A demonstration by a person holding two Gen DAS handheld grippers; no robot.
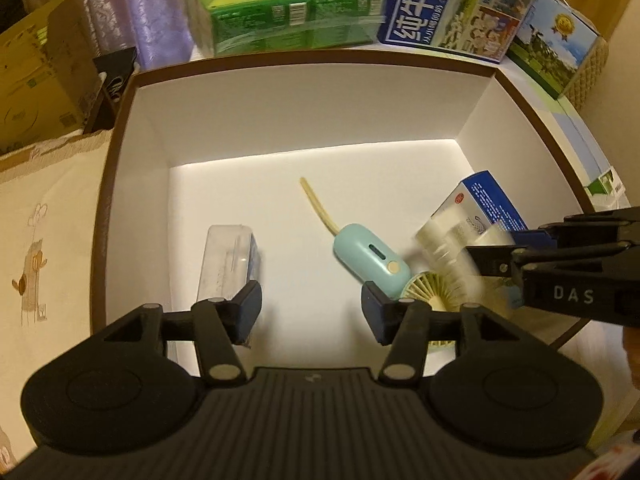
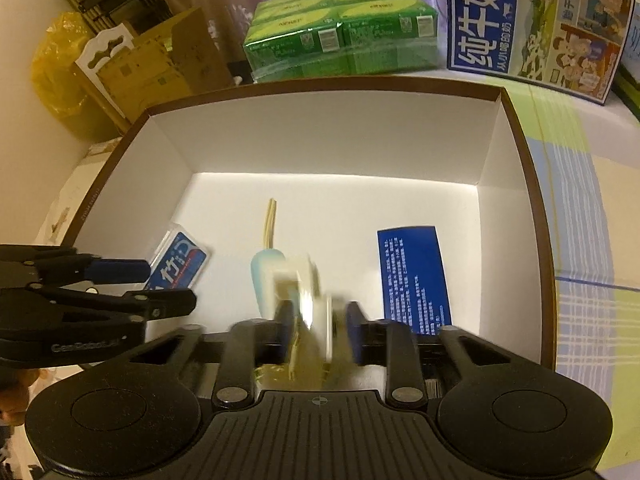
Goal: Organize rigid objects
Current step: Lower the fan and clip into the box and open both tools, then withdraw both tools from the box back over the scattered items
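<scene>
White card lines the box (image 1: 304, 120), brown at the rim, and both your grippers hang inside it pointing steeply down.

Step in hand, as I judge it: depositing a piece. Your right gripper (image 2: 316, 312) has its jaws parted to a moderate gap with a pale, blurred object (image 2: 308, 292) between them. Whether the pads press on it cannot be told; the blur suggests it is dropping free. It sits just above the mint handheld fan (image 1: 370, 256), whose yellowish strap (image 1: 316, 204) trails away ahead of the fingers. A blue carton (image 2: 414, 276) lies just right of that gripper.

Your left gripper (image 1: 312, 308) stands half open and empty — a clear plastic case (image 1: 230, 260) lies just ahead of its left finger, apparently touching it.

Next move, in my opinion: lift the right gripper straight up clear of the fan, then fetch the next piece.

Surroundings: the box rests on a pale checked cloth (image 2: 580, 208). Beyond the far wall stand green shrink-wrapped cartons (image 1: 280, 4) and a blue milk case (image 1: 452, 8); brown cardboard boxes (image 1: 36, 76) sit off to the left, before a curtain.
</scene>
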